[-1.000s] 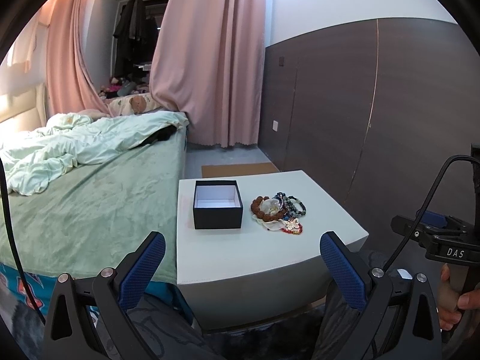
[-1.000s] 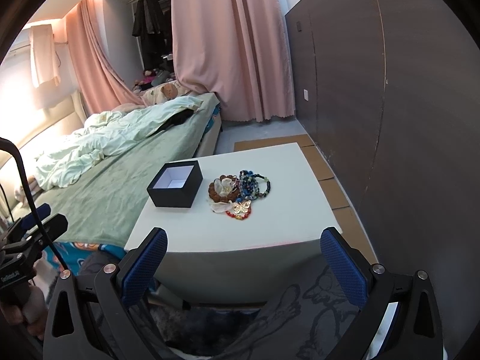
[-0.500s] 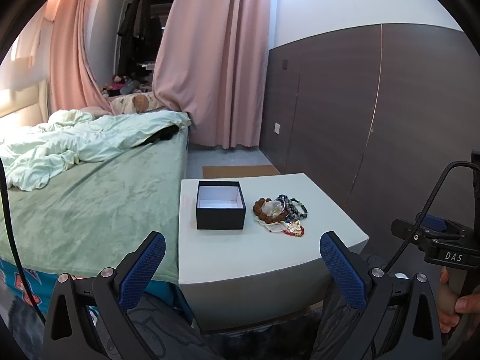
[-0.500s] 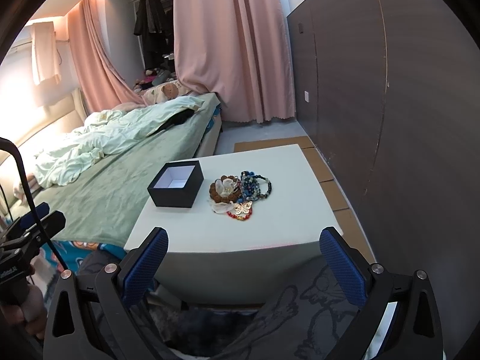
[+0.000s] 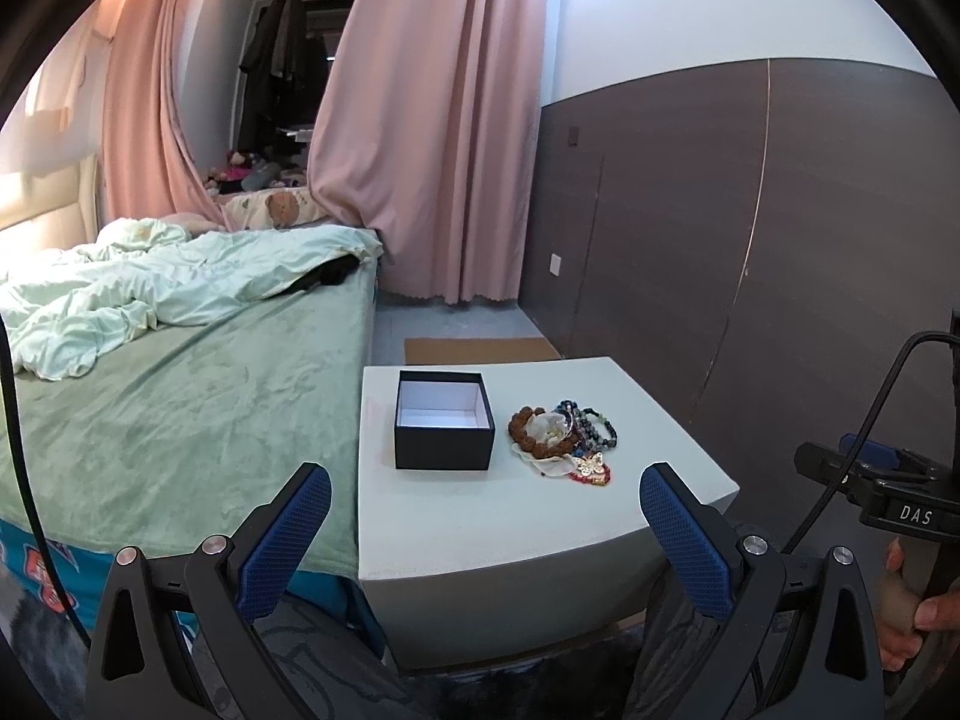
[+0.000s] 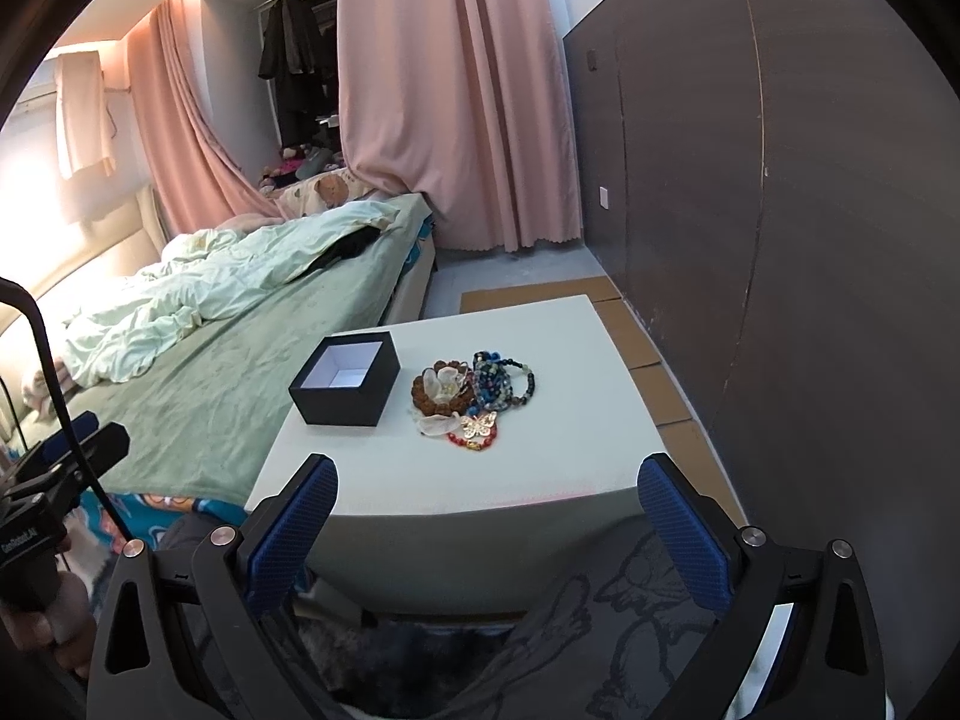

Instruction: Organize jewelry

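Note:
An open black box (image 5: 443,427) with a white inside stands on a low white table (image 5: 480,516); it also shows in the right wrist view (image 6: 347,385). Right of it lies a jewelry pile (image 5: 563,438): brown bead bracelet, dark bead bracelets, a gold butterfly piece, a red strand, also seen in the right wrist view (image 6: 471,399). My left gripper (image 5: 485,516) is open and empty, held short of the table's near edge. My right gripper (image 6: 487,507) is open and empty, also short of the near edge.
A bed (image 5: 180,408) with green cover and rumpled duvet borders the table's left side. A dark panelled wall (image 5: 750,252) runs on the right. Pink curtains (image 5: 432,150) hang behind. Cardboard sheets (image 6: 636,336) lie on the floor by the wall.
Both views have tilted and shifted slightly; the table and jewelry sit a little lower and closer in frame. Both grippers stay open and nothing on the table has moved.

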{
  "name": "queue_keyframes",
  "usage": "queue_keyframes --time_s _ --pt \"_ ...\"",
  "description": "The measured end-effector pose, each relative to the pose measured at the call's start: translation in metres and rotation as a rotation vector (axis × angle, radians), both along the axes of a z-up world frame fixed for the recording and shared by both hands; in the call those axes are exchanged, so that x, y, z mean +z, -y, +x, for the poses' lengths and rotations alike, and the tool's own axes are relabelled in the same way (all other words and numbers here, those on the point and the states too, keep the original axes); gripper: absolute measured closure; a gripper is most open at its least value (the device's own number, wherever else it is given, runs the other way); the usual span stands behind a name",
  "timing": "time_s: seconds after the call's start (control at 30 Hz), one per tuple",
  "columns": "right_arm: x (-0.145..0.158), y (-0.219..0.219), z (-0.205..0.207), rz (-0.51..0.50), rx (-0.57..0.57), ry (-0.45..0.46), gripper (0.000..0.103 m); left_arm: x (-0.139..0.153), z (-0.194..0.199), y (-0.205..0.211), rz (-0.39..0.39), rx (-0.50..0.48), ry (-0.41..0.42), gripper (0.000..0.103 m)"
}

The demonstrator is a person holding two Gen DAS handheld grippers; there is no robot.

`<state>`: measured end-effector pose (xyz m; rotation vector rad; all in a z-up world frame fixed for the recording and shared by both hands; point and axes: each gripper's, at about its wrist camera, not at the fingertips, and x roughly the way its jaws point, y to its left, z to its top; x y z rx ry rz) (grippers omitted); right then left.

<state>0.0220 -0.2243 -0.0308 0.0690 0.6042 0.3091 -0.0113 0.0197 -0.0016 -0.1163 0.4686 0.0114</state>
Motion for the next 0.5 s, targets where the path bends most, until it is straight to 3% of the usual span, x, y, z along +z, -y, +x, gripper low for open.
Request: queue_keyframes --time_s 0.5 --pt "0.0019 0.0045 0.0051 -0.001 -0.001 0.003 0.002 0.0027 0.0085 0.0048 0.012 -0.031 0.002 0.000"
